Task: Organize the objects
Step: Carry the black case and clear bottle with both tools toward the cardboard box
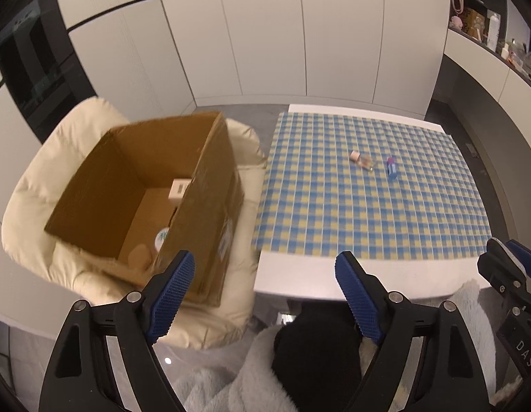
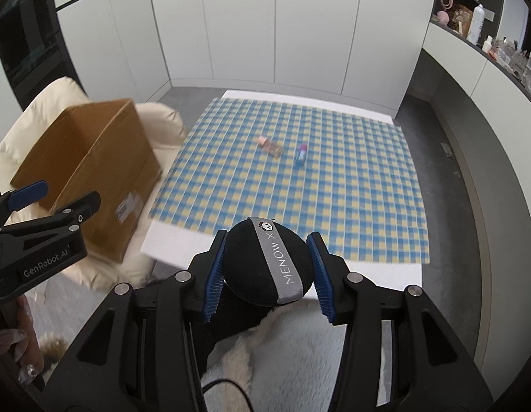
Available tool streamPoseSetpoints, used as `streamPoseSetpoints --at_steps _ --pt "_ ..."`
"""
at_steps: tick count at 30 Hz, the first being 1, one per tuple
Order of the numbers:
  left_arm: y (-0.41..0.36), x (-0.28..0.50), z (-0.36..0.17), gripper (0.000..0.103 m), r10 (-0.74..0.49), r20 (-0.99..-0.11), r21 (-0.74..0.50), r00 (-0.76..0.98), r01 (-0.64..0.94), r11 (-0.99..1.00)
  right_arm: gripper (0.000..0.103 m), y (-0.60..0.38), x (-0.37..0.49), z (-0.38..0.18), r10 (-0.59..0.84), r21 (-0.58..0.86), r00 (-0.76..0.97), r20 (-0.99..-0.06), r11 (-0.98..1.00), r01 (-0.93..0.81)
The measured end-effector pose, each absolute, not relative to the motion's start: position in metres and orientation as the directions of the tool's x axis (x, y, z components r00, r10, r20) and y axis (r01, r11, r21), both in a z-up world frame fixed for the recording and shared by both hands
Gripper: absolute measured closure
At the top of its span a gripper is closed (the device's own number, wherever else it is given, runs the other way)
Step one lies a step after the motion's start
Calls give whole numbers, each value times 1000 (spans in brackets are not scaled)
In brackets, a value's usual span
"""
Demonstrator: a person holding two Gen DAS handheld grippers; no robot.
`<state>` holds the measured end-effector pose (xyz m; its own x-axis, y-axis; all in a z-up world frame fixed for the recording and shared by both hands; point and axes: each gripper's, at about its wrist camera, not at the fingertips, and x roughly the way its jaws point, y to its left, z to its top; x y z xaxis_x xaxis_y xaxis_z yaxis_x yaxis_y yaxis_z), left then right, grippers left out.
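Cardboard box already holds several items; your right gripper clasps a black puff, your left gripper gapes empty, two bottles remain.

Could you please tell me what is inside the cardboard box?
Inside the cardboard box, a small white carton, a white round item and a tan piece show; its near wall hides the rest.
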<state>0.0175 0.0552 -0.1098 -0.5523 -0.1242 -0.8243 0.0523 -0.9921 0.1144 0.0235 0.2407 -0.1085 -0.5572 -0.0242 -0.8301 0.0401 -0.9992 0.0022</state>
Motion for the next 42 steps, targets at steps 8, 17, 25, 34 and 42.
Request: streamPoseSetpoints --at_steps 8,17,25,34,42 --pt "42 31 -119 18 -106 -839 78 -533 75 -994 55 224 53 -114 -35 -7 -537 -843 -997 75" --pt "45 31 -121 18 -112 -837 93 -536 63 -994 55 221 56 -115 -27 -14 -535 -845 -997 73" --pt "36 30 -118 18 -117 -833 76 -540 99 -992 55 218 50 -113 -21 -28 -535 -844 -996 84" --pt "4 39 -118 18 -152 -824 50 -546 197 -979 55 194 44 -113 -43 -47 -533 -845 -987 153" --pt "-55 57 -115 18 -239 -821 62 -518 335 -940 55 143 33 -117 -121 -24 -516 -848 -964 265"
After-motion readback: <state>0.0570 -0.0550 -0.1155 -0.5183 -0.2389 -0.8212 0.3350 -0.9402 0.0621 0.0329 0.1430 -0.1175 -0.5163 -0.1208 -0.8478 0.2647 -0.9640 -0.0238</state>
